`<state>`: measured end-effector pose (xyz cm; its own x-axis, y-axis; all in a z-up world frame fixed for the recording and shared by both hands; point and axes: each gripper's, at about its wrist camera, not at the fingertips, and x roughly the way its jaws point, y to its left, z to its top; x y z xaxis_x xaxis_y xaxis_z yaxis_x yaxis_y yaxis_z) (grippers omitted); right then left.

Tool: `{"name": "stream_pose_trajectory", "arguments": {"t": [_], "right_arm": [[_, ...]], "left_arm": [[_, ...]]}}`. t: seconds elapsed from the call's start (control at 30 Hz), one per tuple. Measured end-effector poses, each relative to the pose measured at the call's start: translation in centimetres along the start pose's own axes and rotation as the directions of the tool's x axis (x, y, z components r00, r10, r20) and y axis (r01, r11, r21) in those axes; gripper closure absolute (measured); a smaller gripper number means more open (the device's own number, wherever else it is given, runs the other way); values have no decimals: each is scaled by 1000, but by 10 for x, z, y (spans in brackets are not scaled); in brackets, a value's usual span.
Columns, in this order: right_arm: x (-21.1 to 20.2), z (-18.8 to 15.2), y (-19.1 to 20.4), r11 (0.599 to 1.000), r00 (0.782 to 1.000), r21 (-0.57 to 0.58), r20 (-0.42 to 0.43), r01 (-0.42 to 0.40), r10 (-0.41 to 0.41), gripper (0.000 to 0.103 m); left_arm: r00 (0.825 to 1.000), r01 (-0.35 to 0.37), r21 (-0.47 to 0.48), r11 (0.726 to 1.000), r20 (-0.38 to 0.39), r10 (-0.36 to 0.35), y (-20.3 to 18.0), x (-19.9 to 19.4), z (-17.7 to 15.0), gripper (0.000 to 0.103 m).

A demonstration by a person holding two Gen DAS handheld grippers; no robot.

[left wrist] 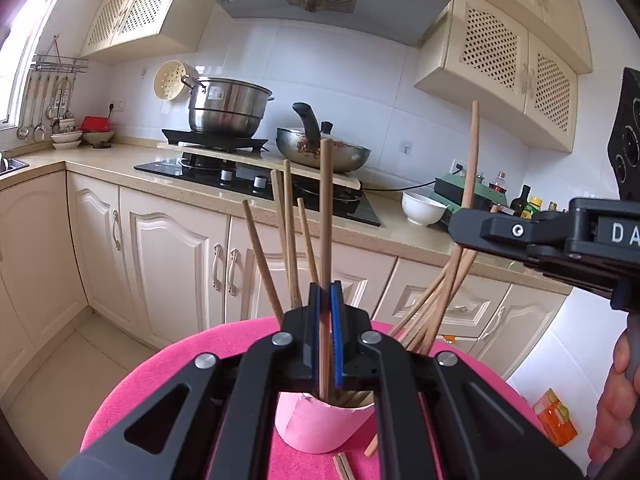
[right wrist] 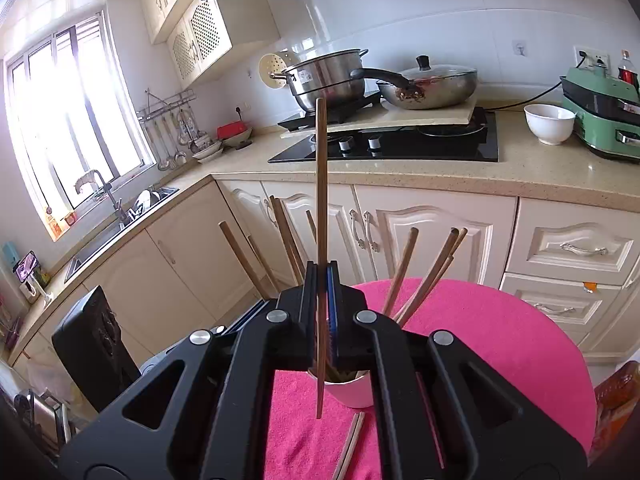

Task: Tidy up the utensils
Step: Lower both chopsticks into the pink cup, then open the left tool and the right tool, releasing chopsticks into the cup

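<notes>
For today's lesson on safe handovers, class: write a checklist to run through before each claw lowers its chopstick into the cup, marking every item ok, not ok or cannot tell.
1. Left claw shut on a chopstick: ok.
2. Right claw shut on its chopstick: ok.
3. Pink cup upright on the pink cloth: ok.
4. Right chopstick's lower tip inside the cup: not ok, it hangs in front of the rim.
5. Room left in the cup: cannot tell.
6. All chopsticks gathered: not ok, loose chopsticks lie on the cloth.
</notes>
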<state>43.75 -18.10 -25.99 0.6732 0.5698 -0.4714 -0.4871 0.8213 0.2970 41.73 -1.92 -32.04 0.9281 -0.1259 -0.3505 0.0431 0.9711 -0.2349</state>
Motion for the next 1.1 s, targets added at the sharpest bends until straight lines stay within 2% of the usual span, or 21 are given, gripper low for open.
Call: {"name": "stream_pose_trajectory", "arguments": {"t": [0.67, 0.83, 1.0, 1.03, 1.1], "right_arm": [[-14, 4, -16, 999, 998, 40, 56, -7, 5, 98], [-18, 13, -19, 999, 996, 52, 94, -2, -3, 98], [-13, 20, -13, 999, 993, 4, 112, 31, -32, 98], [-10, 19, -11, 999, 993, -10, 111, 42, -40, 98], [-4, 17, -8, 999, 994, -24, 99, 44, -42, 98]], "left_arm": [[1000, -14, -26, 1000, -9, 14, 4, 0, -4, 97], [999, -11, -11, 1000, -42, 11, 0, 1, -7, 97], [997, -24, -30, 999, -78, 22, 0, -3, -7, 96], [996, -33, -27, 999, -87, 30, -1, -5, -7, 94], [994, -46, -28, 999, -97, 43, -1, -8, -7, 76]]}}
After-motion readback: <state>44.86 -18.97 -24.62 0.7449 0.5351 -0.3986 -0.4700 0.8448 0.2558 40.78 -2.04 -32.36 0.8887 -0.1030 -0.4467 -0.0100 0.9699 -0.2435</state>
